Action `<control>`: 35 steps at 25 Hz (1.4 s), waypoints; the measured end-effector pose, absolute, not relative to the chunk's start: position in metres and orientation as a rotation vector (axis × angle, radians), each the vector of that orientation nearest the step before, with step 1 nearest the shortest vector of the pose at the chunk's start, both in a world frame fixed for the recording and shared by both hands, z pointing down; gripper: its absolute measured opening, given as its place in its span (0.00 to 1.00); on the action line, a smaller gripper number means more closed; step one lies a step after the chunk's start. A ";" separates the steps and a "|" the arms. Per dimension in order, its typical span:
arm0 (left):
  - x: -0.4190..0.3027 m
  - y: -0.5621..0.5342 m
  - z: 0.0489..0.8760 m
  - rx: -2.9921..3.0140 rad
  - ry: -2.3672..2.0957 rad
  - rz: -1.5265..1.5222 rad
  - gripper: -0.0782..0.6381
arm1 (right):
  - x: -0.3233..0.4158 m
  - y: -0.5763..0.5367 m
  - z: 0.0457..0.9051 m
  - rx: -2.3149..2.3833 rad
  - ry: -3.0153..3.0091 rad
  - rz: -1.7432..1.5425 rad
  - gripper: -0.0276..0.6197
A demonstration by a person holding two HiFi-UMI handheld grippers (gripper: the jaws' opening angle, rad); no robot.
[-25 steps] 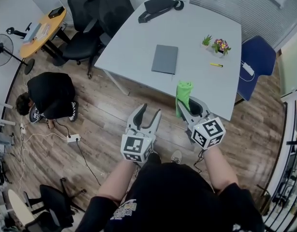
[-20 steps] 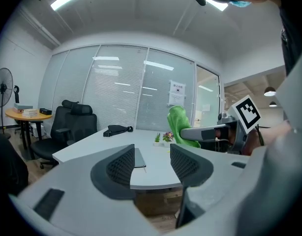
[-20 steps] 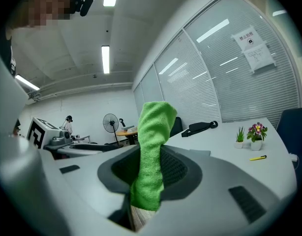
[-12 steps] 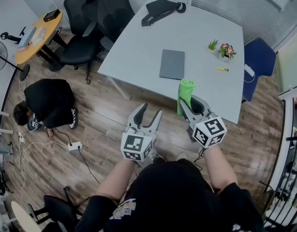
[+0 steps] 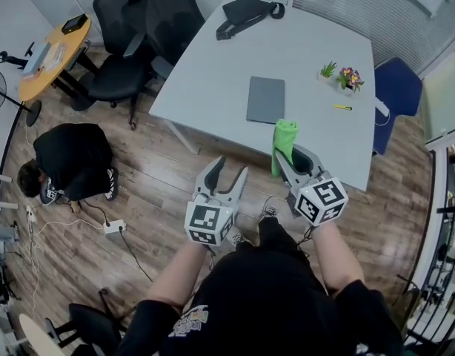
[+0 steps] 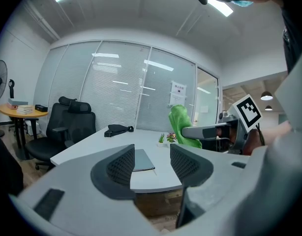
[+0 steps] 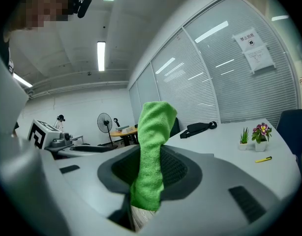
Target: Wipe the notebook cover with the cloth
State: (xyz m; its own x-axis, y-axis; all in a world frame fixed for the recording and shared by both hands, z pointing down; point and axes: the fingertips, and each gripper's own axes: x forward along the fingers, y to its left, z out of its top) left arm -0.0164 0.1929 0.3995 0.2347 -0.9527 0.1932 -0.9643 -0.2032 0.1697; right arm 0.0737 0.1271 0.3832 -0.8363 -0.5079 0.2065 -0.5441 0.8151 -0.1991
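Observation:
A grey notebook (image 5: 265, 99) lies flat on the white table (image 5: 213, 65), and it shows between the left jaws in the left gripper view as the same notebook (image 6: 142, 160). My right gripper (image 5: 288, 160) is shut on a bright green cloth (image 5: 283, 144), which stands up from its jaws just short of the table's near edge. In the right gripper view the cloth (image 7: 152, 156) fills the space between the pads. My left gripper (image 5: 229, 175) hangs open and empty over the wooden floor, to the left of the right one.
A black bag (image 5: 246, 12) lies at the table's far end. Two small potted plants (image 5: 339, 73) and a yellow pen (image 5: 342, 107) sit at its right side. Black office chairs (image 5: 138, 28) stand left, a blue chair (image 5: 394, 95) right. A person (image 5: 68, 158) crouches on the floor.
The view has shifted slightly, so the table and notebook sit a little further right and nearer. Both grippers hold about the same pose, the cloth still clamped.

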 end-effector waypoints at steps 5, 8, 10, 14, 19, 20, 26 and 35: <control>-0.016 0.175 0.405 2.233 -1.814 0.077 0.41 | 0.073 0.104 0.391 0.809 -2.852 0.397 0.21; -0.019 0.160 0.408 2.207 -1.834 0.091 0.41 | 0.068 0.086 0.394 0.777 -2.858 0.413 0.21; -0.022 0.147 0.410 2.189 -1.847 0.100 0.41 | 0.065 0.071 0.396 0.759 -2.862 0.423 0.21; -0.026 0.114 0.416 2.150 -1.871 0.117 0.41 | 0.062 0.034 0.401 0.721 -2.869 0.452 0.21; -0.025 0.071 0.426 2.115 -1.869 0.155 0.41 | 0.061 -0.015 0.409 0.692 -2.866 0.500 0.21; -0.024 0.064 0.429 2.110 -1.868 0.165 0.41 | 0.062 -0.023 0.411 0.687 -2.865 0.506 0.21; -0.022 0.021 0.438 2.076 -1.880 0.187 0.41 | 0.065 -0.063 0.425 0.643 -2.853 0.564 0.21; -0.022 -0.024 0.449 2.038 -1.885 0.239 0.41 | 0.069 -0.095 0.430 0.591 -2.847 0.594 0.21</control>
State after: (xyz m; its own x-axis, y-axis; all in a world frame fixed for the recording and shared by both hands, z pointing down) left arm -0.0220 -0.0238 0.4493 0.0989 -0.9290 0.3567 -0.9885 -0.0506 0.1422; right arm 0.0686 -0.0947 0.4303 -0.9062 -0.3448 0.2449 -0.4140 0.8416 -0.3470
